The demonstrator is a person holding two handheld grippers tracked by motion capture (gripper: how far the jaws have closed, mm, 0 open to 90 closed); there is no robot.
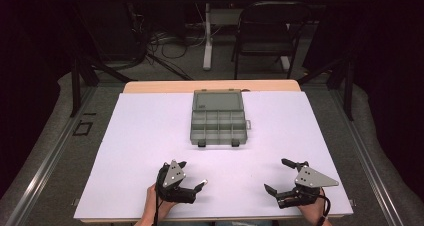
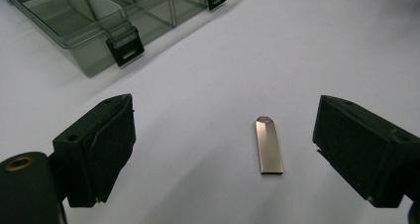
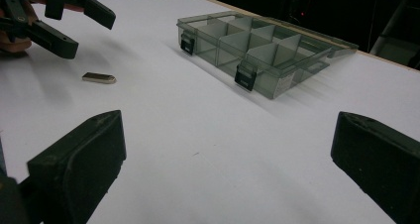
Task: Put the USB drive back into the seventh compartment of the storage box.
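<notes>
nothing is picked up yet: the left gripper [image 2: 223, 149] stands wide around the metal usb stick [image 2: 269, 145] lying on the white table [image 1: 150, 136]; the right gripper [image 3: 228, 169] also wide, empty. the open organizer box [image 1: 219, 121] is well apart, compartments looking empty.

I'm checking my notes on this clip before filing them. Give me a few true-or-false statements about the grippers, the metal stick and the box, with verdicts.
1. The left gripper has its jaws open. True.
2. The metal stick is clamped between the pads. False: it lies flat on the white sheet, touching neither.
3. The box is open, lid laid back. True.
4. The stick lies in a compartment. False: it lies outside the box.
5. The right gripper holds nothing. True.
</notes>
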